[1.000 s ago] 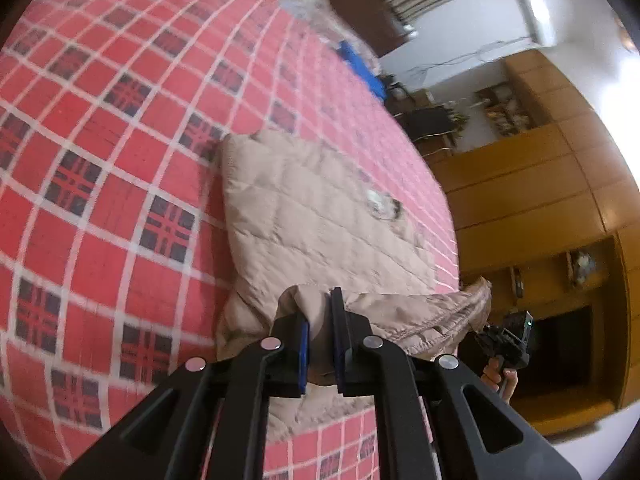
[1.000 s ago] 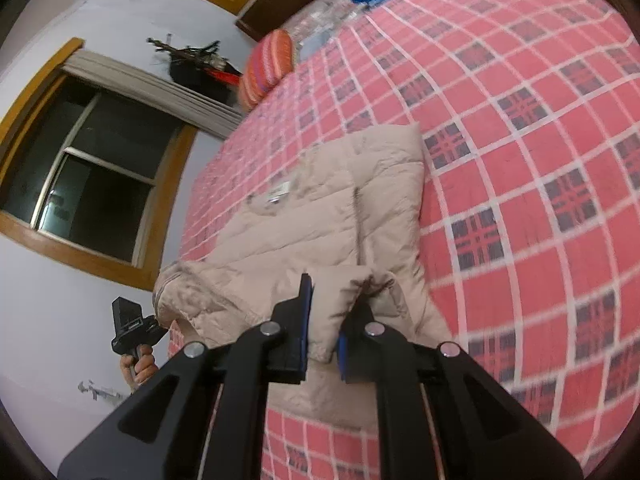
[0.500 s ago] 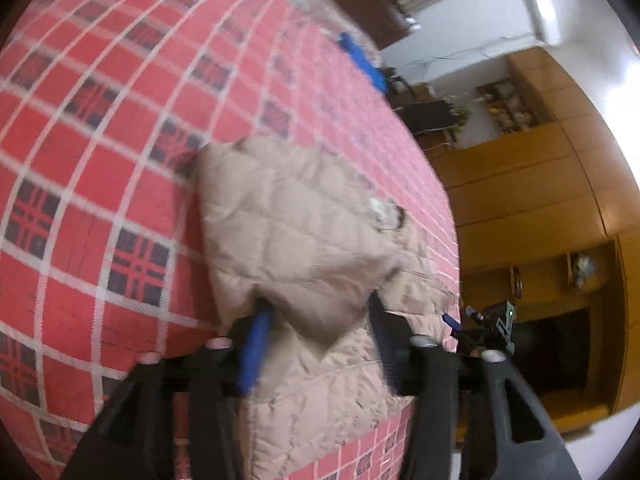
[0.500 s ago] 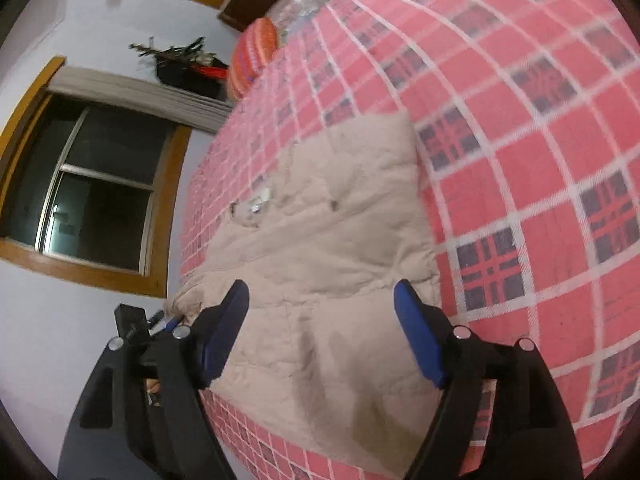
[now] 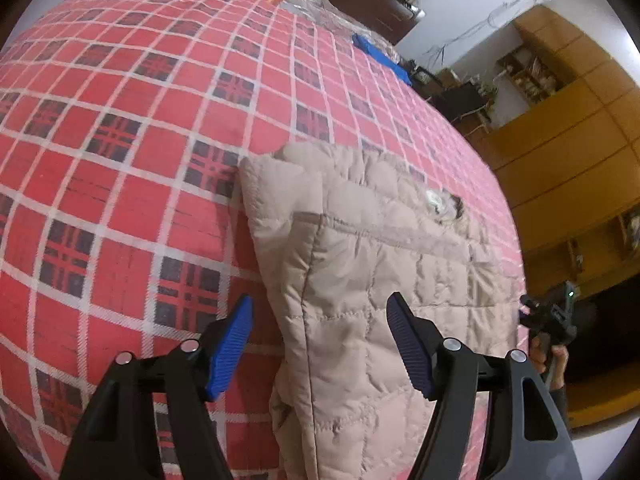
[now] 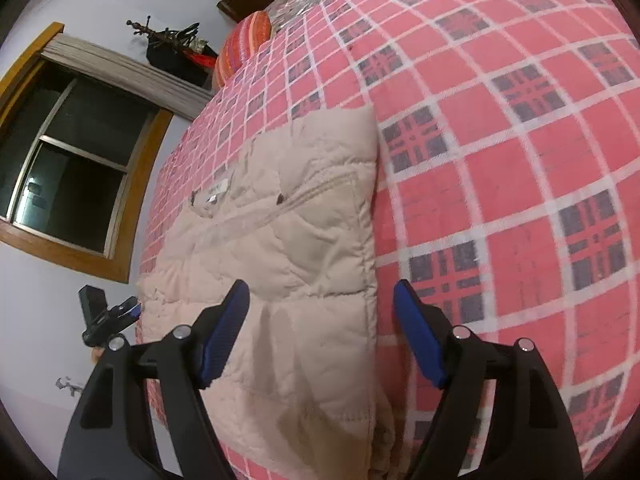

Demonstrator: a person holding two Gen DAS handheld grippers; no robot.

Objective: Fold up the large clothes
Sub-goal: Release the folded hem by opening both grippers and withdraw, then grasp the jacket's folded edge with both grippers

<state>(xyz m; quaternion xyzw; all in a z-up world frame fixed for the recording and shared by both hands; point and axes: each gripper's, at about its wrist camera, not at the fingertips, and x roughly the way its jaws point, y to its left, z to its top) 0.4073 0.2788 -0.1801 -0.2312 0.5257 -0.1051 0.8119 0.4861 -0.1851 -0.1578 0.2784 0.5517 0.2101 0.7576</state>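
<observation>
Jacket (image 5: 360, 264) edge between spread tool (image 5: 320, 328) fingers

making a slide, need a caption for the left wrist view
Open left gripper poised over the edge of a folded beige quilted jacket on a red plaid bedspread.

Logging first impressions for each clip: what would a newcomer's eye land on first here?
The beige quilted jacket, folded into a rough rectangle, lies on the red plaid bedspread and fills the middle of both views. Next come the blue-padded fingers of the left gripper and right gripper, both open over the jacket's near edge and holding nothing.
</observation>
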